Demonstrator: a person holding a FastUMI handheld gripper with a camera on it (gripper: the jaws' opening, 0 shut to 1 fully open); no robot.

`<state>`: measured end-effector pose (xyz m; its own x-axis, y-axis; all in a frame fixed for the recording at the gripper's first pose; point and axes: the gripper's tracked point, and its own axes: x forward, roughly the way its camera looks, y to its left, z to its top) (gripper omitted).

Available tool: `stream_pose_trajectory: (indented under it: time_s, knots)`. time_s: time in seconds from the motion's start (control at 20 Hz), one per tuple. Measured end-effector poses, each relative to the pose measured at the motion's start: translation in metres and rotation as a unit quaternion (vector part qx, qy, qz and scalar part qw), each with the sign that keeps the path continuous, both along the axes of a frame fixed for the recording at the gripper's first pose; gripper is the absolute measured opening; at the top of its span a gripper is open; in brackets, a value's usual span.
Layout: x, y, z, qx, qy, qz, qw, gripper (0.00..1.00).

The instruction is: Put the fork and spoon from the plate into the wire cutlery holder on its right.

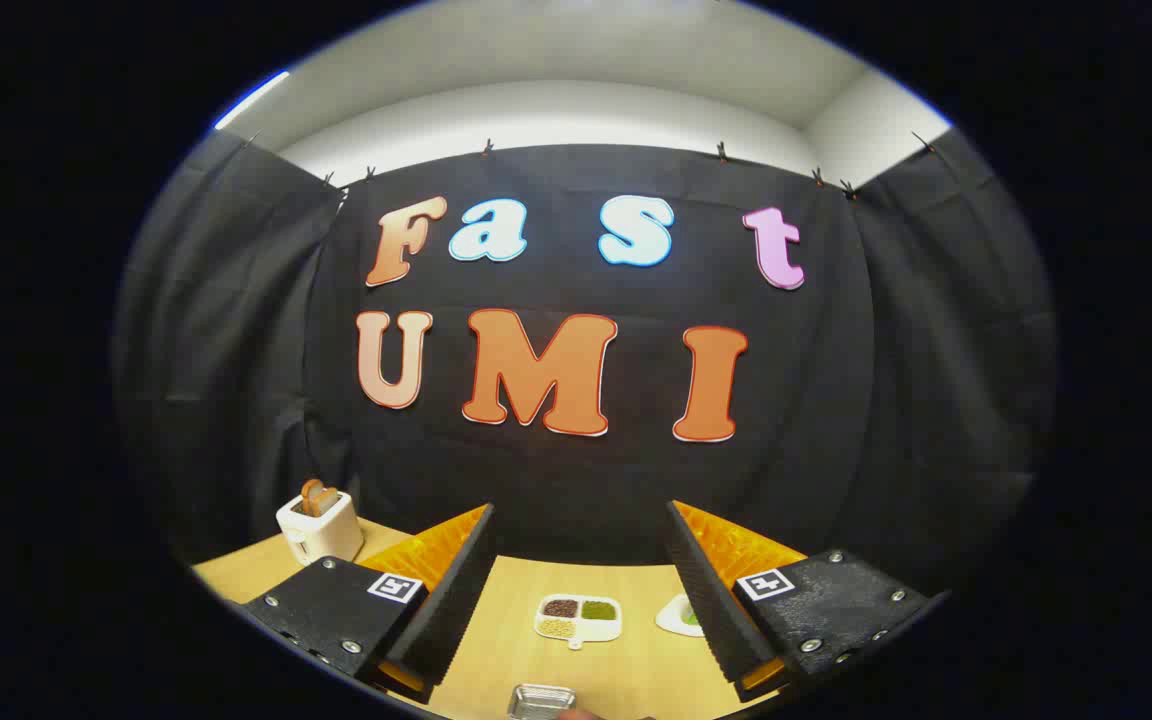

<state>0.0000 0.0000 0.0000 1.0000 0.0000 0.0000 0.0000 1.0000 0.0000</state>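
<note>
Bare table (pixel 496 640) between spread jaws.

— Riding on the gripper (pixel 576 590), looking forward along the two fingers (pixel 451 590), spread wide apart low in the view.

— Facing where?

— Straight at the booth's black cloth back wall (pixel 586 480), pitched high enough to take in the white ceiling (pixel 576 60) above the cloth.

— And how near?

— Held well above the wooden table (pixel 516 600), well back from the wall. Looking down past the fingertips on a small divided dish (pixel 578 618) between them, a toaster (pixel 319 527) off beyond the left finger, a metal tray (pixel 541 702) closest to the lens. Single view, nothing shared with another.
</note>
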Motion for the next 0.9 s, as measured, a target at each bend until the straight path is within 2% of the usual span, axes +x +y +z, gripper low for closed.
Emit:
stream_pose_trajectory:
  time_s: [0.15, 0.3, 0.45, 0.65, 0.8, 0.9]
  knots:
    - [-0.015, 0.002, 0.008, -0.005, -0.002, -0.009, 1.0, 0.99]
    - [-0.023, 0.011, 0.017, 0.034, -0.008, -0.024, 0.999, 0.99]
    - [-0.021, 0.01, 0.021, 0.034, -0.016, -0.058, 0.998, 0.98]
    - [-0.024, 0.019, 0.019, 0.038, -0.004, -0.084, 0.996, 0.98]
    - [-0.029, 0.021, 0.014, 0.036, -0.001, -0.093, 0.995, 0.98]
    - [-0.03, 0.026, 0.01, 0.036, 0.003, -0.083, 0.996, 0.98]
